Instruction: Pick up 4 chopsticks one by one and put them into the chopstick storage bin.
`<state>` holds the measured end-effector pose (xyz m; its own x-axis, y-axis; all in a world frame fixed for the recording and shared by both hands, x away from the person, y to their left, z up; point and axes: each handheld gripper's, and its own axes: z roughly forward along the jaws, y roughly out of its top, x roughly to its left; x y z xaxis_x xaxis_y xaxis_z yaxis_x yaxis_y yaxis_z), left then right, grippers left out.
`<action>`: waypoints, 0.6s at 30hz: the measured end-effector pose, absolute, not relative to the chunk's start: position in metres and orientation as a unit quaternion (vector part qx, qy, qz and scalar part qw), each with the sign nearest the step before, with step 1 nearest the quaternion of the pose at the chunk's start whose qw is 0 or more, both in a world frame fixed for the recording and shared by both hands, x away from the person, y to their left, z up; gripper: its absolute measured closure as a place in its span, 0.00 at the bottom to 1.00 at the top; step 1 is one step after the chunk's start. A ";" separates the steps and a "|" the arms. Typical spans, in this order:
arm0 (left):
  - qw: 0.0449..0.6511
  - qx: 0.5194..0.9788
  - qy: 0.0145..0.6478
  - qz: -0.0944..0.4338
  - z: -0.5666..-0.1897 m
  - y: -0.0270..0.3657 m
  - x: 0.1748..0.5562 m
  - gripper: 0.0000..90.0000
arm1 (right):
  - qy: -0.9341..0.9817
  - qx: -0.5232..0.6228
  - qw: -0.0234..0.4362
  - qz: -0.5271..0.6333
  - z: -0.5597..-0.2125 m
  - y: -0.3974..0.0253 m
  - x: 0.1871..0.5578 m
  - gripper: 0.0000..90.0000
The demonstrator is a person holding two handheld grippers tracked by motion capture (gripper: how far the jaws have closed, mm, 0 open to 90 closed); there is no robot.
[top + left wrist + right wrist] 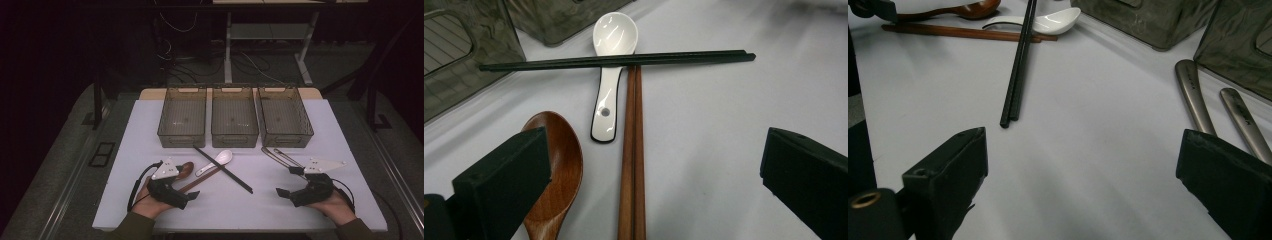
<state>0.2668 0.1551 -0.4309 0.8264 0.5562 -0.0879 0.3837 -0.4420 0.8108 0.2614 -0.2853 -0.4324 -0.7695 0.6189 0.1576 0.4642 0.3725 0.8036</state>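
I've got L gripper [189, 196] w/ jaws spread over brown chopsticks [633, 160], wooden spoon [555, 165] just beside on the white table [280, 200], R gripper [286, 187] also spread, near the metal handles [1215, 107], gripping nothing.

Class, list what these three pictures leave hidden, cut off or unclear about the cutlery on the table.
- Wooden spoon: left gripper view, handle cut off by the bottom edge, bowl partly behind a jaw.
- Brown chopsticks: same view, near ends cut off below.
- Metal handles: right gripper view, lower ends behind a jaw; the kind of utensil is unclear.
- Left gripper: high view, covers part of the wooden spoon.
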 end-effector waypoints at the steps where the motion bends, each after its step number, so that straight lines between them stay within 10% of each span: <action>1: 0.450 0.842 0.282 0.095 -0.431 0.155 0.267 0.00 | 0.823 0.330 0.084 0.454 -0.432 -0.285 0.261 0.07; 18: 0.450 0.846 0.272 0.093 -0.432 0.156 0.265 0.00 | 0.823 0.320 0.084 0.463 -0.423 -0.271 0.264 0.16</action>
